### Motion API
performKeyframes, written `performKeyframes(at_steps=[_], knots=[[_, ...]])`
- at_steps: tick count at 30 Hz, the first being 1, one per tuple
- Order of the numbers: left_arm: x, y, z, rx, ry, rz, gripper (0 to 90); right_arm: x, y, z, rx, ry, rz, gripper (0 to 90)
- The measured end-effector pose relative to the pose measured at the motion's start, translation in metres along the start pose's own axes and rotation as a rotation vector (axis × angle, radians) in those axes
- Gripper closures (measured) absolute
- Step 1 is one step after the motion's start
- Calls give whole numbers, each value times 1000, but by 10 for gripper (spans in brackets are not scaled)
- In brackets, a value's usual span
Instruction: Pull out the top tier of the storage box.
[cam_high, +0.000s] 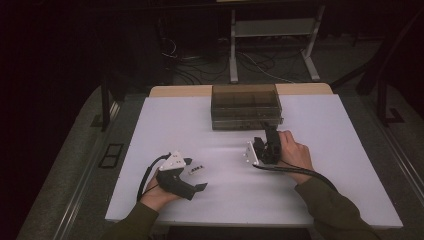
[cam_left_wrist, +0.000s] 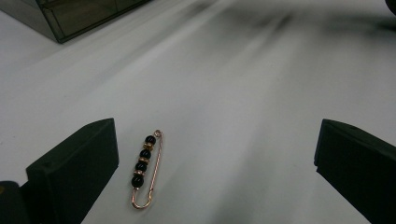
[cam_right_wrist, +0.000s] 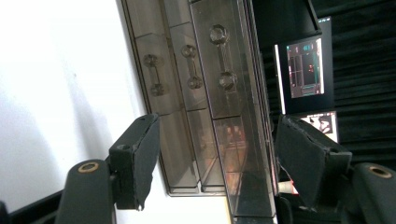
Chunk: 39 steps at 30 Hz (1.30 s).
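Standing wide apart on the left gripper (cam_high: 196, 174), with nothing pressed between the jaws; hovering low over the white tabletop (cam_high: 150, 130), framing the beaded pin (cam_left_wrist: 145, 170) in the left gripper view. Lying flat on the tabletop, near the front of the drawer box (cam_high: 246, 106) and well apart from it, closer to one jaw than the other. Likely handling as very light, thin and stiff: bent wire with a row of dark beads, prone to skidding on the smooth surface and easy to bend if squeezed hard. Best taking hold across the beaded bar, where most thickness is on offer, rather than on the bare wire loop.

Gaping partway on the right gripper (cam_high: 264, 131) too, turned on its side right against the drawer box front, near the small handles (cam_right_wrist: 223, 58). Holding nothing as far as can be judged; whether one jaw is brushing the box front is hard to tell.
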<state>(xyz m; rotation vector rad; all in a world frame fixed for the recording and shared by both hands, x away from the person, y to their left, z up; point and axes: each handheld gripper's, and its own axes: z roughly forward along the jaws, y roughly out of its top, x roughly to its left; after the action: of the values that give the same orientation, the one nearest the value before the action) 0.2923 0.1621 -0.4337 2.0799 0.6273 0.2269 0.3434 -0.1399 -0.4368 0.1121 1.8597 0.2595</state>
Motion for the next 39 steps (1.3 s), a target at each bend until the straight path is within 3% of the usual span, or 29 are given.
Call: performKeyframes(at_steps=[14,17,20,23,32,39], knots=[[1,2,2,-3,-5,7,0,-7,-2,-3,-18,119,192,276],[1,2,2,-7,-3,5,0,-8,-1,-4,-21,154,255,274],[1,2,1,-9,-2,4,0,-10,-2,-3,-27,181,283,272],[1,2,1,-9,-1,4,0,-12,-4,-3,-37,218,361,271],[1,2,1,-6,-2,10,0,-25,-9,-3,-70,330,528,270],[1,2,1,-2,-2,10,0,-29,-13,0,-74,407,626,263]])
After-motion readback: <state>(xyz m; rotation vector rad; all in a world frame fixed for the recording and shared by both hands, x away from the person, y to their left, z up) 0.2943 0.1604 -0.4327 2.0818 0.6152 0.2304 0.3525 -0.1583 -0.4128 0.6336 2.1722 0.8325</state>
